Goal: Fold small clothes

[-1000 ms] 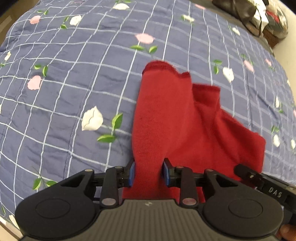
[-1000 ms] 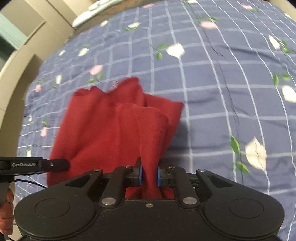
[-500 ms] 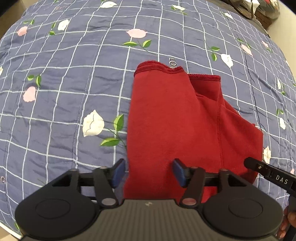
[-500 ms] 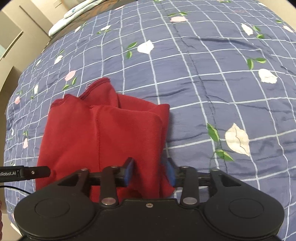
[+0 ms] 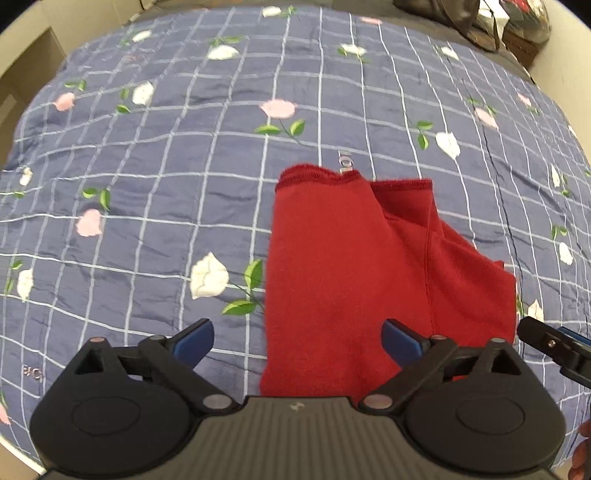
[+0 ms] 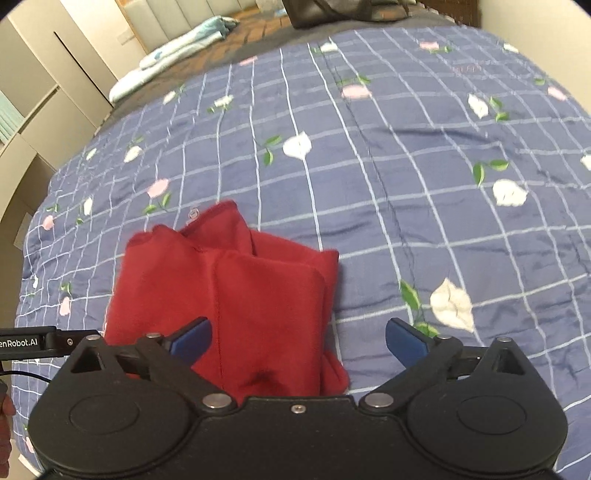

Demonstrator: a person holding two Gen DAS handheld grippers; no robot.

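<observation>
A small red garment [image 5: 354, 266] lies folded over on the blue floral quilt [image 5: 166, 166], its hemmed edges at the far end. In the right wrist view the same red garment [image 6: 236, 295] shows stacked layers with rounded folds. My left gripper [image 5: 297, 341] is open just above the garment's near edge, nothing between its blue pads. My right gripper [image 6: 298, 341] is open as well, with the garment's near right corner lying under the gap. The tip of the right gripper [image 5: 554, 345] shows at the right edge of the left wrist view, and the left gripper's tip [image 6: 33, 341] at the right wrist view's left edge.
The quilt [image 6: 406, 166] covers the bed. Dark bags [image 5: 472, 18] sit past its far right corner. A light folded cloth [image 6: 173, 51] lies on the floor beyond the bed, beside beige cabinets [image 6: 44, 85]. A hand [image 5: 581, 458] shows at the lower right.
Both grippers have let go of the red garment and opened wide. The garment dropped flat onto the quilt, and both grippers drew back and up from it.
</observation>
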